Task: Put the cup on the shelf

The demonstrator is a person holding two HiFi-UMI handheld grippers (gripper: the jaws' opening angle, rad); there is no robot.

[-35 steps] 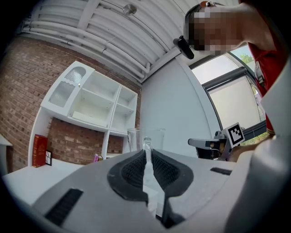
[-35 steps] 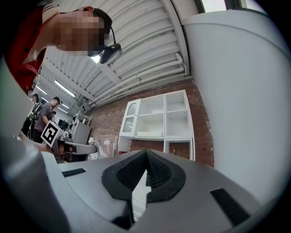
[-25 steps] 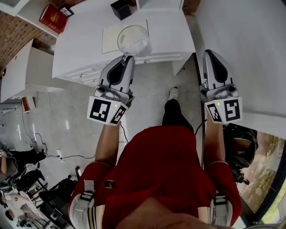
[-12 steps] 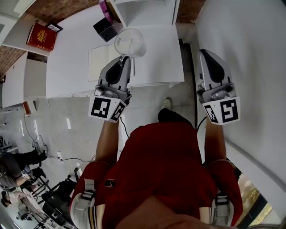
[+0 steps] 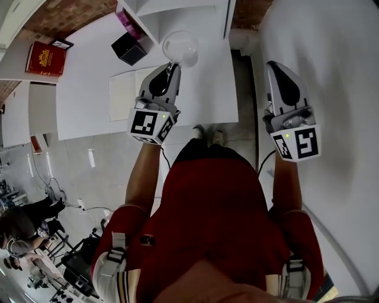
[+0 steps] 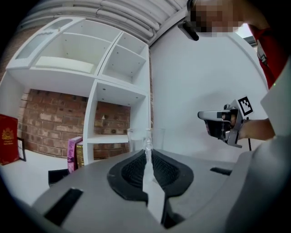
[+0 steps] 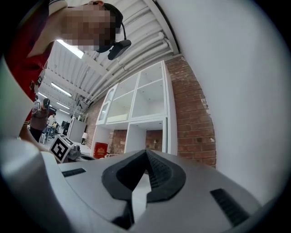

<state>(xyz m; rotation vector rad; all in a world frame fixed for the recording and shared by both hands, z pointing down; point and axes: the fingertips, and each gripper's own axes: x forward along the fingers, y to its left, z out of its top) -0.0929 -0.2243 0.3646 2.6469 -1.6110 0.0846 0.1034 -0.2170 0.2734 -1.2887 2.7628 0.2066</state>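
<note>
Seemingly pinched cup (image 6: 157, 136): left gripper view

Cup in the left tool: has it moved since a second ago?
Yes. The cup, held by the left tool, went forward across the desk toward the white shelf.

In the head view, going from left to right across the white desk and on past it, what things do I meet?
Red hardcover book → small black box → clear glass cup → right gripper
</note>
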